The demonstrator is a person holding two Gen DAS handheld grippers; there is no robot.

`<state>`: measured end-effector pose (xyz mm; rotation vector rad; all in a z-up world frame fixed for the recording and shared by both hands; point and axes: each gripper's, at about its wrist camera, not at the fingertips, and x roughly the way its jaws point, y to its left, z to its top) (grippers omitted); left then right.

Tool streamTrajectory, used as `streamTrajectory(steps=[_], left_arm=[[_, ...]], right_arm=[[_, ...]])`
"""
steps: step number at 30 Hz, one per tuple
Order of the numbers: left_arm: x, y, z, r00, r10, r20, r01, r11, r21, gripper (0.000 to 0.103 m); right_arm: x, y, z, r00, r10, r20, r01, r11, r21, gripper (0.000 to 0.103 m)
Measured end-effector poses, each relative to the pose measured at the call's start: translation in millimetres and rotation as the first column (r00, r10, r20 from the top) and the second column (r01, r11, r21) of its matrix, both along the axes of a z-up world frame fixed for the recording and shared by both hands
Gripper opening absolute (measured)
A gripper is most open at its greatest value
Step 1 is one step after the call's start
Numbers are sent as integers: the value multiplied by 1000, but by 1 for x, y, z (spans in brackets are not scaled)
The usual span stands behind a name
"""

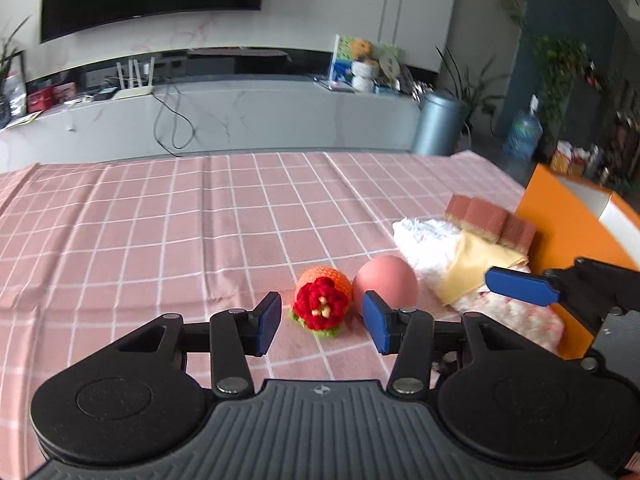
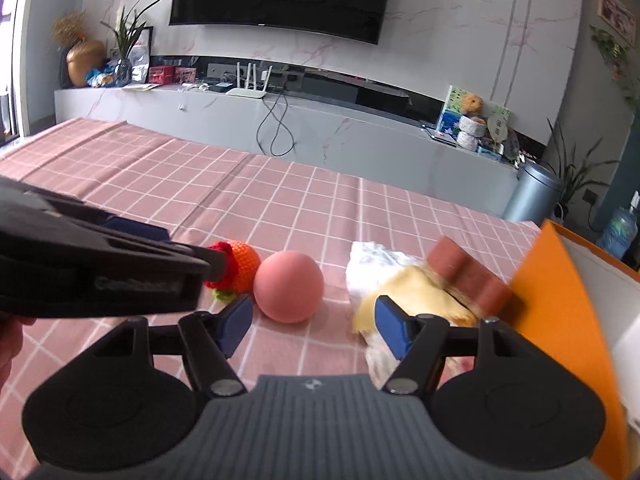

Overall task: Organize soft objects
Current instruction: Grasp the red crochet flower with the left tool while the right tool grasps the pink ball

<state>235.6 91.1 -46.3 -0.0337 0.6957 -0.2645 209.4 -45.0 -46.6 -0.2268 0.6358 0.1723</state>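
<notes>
An orange crocheted toy with a red flower lies on the pink checked cloth, just ahead of my open left gripper and between its fingertips. A pink ball touches its right side. To the right lie a white fluffy cloth, a yellow cloth and a brown sponge. My right gripper is open and empty, close in front of the ball and the yellow cloth. The toy is partly hidden behind the left gripper.
An orange box with a white inside stands at the table's right edge, also in the right wrist view. A pink-white patterned cloth lies by it. The pink checked tablecloth stretches left and back.
</notes>
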Motion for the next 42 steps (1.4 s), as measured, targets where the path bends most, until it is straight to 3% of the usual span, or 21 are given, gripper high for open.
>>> streamTrajectory(steps=[7, 15, 26, 42], left_arm=[[22, -1, -13, 997, -66, -37, 67, 998, 16, 55], [32, 3, -21, 995, -77, -58, 77, 997, -6, 49], [33, 5, -22, 997, -39, -73, 36, 999, -39, 44], [-4, 19, 10, 998, 48, -34, -49, 998, -50, 44]], right_arm=[[27, 17, -23, 998, 55, -13, -56, 997, -55, 65], [42, 23, -34, 997, 82, -15, -83, 994, -67, 51], [45, 18, -33, 996, 82, -32, -82, 997, -7, 43], [21, 16, -6, 997, 73, 10, -73, 997, 21, 42]])
